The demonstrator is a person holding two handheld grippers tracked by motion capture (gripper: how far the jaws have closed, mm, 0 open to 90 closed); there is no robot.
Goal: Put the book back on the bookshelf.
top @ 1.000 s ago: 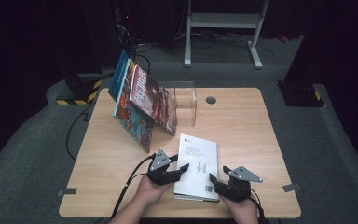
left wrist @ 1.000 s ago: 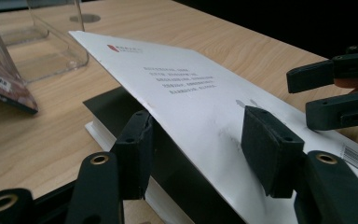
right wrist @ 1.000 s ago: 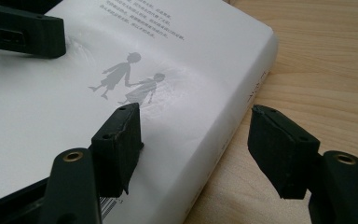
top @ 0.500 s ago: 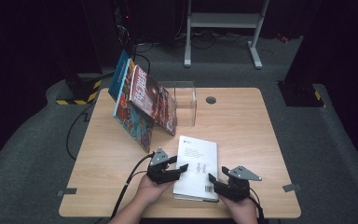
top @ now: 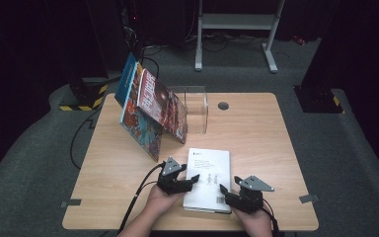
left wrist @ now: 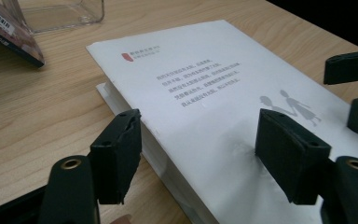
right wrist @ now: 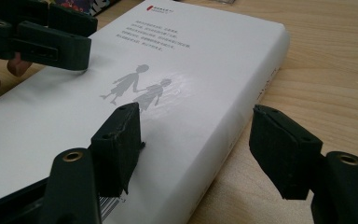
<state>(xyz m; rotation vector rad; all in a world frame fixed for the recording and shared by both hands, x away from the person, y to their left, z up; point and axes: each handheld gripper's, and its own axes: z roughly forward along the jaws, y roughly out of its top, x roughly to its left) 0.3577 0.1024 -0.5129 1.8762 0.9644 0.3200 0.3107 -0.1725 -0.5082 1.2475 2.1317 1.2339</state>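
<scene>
A thick white paperback book (top: pixel 208 178), printed with small text and two grey silhouette figures, was seen lying flat, cover up, at the near edge of the light wooden table (top: pixel 256 138), between the two hands. That flat placement, judged from the pose, left both long edges free to be straddled from either side.

The left tool (top: pixel 191 179) was held wide open at the book's left edge. In the left gripper view one jaw stood just outside the page edge and the other over the cover; contact of that pad with the cover could not be told. Nothing was gripped.

The right tool (top: pixel 223 190) was likewise held wide open at the near right corner. In the right gripper view one jaw lay over the cover near the barcode, the other beyond the spine, apart from it, above bare table. Nothing was clamped.

Farther back, several colourful books (top: pixel 150 111) were noted leaning together against a clear plastic box (top: pixel 197 108), apparently serving as their support. Near the far edge a round grey grommet (top: pixel 223 105) was recorded in the tabletop.
</scene>
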